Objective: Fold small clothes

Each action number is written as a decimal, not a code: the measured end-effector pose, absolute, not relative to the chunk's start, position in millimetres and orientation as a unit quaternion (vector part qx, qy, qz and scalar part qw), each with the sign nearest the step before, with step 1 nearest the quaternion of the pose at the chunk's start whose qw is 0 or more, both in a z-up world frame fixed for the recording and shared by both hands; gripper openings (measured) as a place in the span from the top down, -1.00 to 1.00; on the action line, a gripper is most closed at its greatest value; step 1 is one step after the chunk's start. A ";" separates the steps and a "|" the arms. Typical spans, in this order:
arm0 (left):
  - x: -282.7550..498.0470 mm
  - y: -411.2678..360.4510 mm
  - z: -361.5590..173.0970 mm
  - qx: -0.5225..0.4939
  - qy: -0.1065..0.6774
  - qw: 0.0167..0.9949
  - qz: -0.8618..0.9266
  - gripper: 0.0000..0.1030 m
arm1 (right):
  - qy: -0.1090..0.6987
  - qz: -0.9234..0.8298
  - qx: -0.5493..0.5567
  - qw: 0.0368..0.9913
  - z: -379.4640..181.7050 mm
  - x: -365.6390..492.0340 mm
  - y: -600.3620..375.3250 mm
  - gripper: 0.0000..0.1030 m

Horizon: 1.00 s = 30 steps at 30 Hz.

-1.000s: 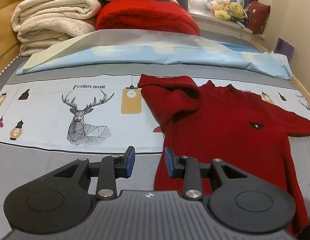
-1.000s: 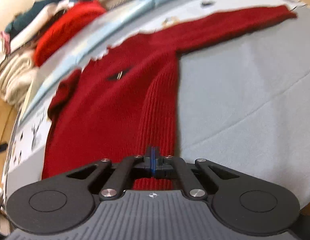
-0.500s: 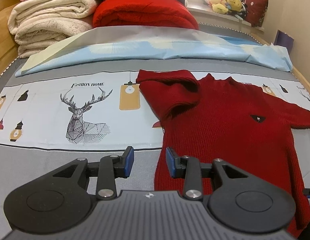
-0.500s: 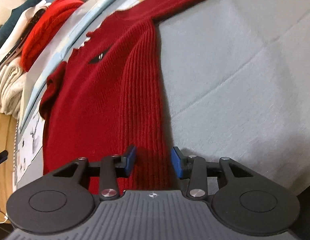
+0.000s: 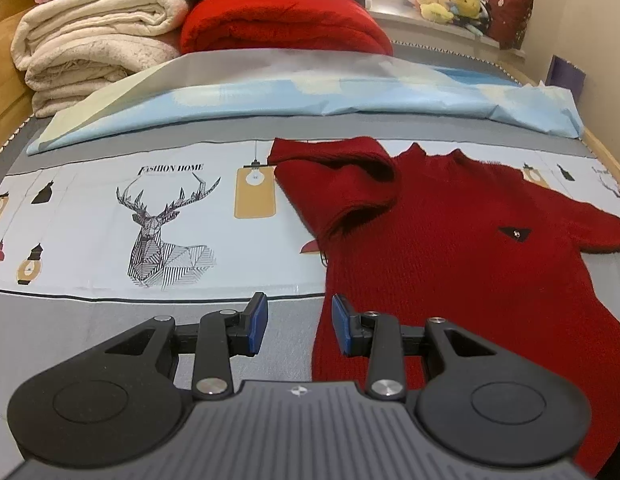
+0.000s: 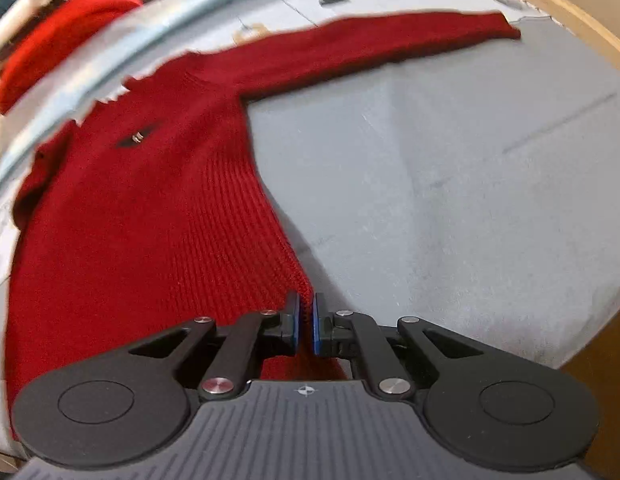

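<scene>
The left gripper [image 5: 297, 322] holds its blue-padded fingers [image 5: 257, 317] spread wide, gripping nothing; the red sweater [image 5: 462, 256] lies flat on the bed sheet [image 5: 109, 200], its lower side edge just past the right-hand fingertip, one sleeve folded over the chest. The right gripper [image 6: 305, 322] has its fingers nearly together, pinching the sweater's side edge at the hem; the other sleeve stretches far ahead.
</scene>
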<state>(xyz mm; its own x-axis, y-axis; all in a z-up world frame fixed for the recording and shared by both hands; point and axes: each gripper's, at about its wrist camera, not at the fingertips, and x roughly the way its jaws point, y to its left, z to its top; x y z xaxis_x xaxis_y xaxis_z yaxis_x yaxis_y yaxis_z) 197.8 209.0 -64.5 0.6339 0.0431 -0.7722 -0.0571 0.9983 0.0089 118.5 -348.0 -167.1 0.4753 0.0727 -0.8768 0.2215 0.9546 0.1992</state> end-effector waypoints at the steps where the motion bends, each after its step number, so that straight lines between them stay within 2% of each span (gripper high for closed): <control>1: 198.0 208.9 -66.0 -0.010 0.429 0.903 0.029 0.24 | 0.509 -0.041 0.115 0.852 -170.8 118.8 -339.9 0.89; 7: 196.9 210.7 -81.0 -0.023 0.459 0.888 0.015 0.16 | 0.513 -0.045 0.103 0.851 -186.3 120.0 -325.5 0.78; 11: 196.2 217.7 -98.3 -0.042 0.490 0.870 0.011 0.15 | 0.527 -0.044 0.083 0.844 -189.0 124.6 -329.0 0.88; 22: 189.6 214.5 -115.2 -0.033 0.515 0.857 0.000 0.15 | 0.530 -0.077 0.041 0.843 -192.9 124.8 -333.5 0.90; 27: 190.0 219.7 -108.7 -0.042 0.503 0.863 0.012 0.15 | 0.522 -0.090 0.046 0.847 -180.7 128.0 -324.8 0.84; 30: 191.5 223.2 -101.4 -0.055 0.490 0.870 0.020 0.15 | 0.481 -0.104 0.035 0.870 -157.6 132.8 -314.3 0.69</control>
